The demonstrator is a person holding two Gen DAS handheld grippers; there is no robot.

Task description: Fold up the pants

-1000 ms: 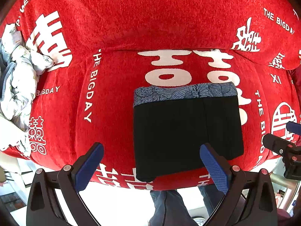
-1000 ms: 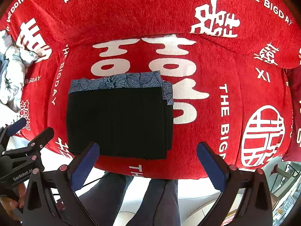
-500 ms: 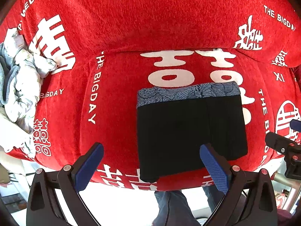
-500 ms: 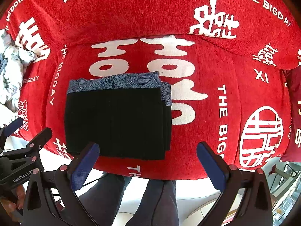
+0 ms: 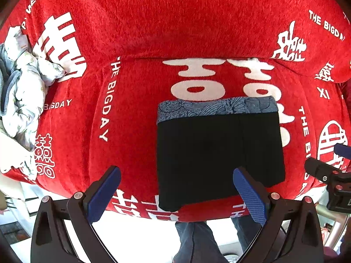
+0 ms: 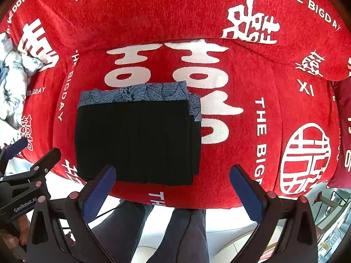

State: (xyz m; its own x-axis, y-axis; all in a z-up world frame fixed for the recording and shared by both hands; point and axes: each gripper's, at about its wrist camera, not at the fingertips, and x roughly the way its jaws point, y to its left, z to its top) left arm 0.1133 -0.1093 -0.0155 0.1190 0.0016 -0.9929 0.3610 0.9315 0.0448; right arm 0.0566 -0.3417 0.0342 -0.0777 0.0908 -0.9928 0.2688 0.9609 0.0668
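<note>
The black pants (image 5: 219,153) lie folded into a flat rectangle on the red sofa seat (image 5: 131,131), with a blue patterned waistband (image 5: 217,108) along the far edge. They also show in the right wrist view (image 6: 136,142), waistband (image 6: 133,94) at the back. My left gripper (image 5: 177,194) is open and empty, held off the seat's front edge, just short of the pants. My right gripper (image 6: 173,194) is open and empty, in front of the pants' near right corner. Neither touches the cloth.
A crumpled white and grey garment pile (image 5: 19,100) lies on the sofa's left end. The red backrest (image 5: 175,22) with white lettering rises behind. The person's legs (image 6: 153,230) and a pale floor show below the seat edge.
Both grippers have drifted slightly; the pants sit a little further right in the left view and a little left in the right view. The pants have not moved.
</note>
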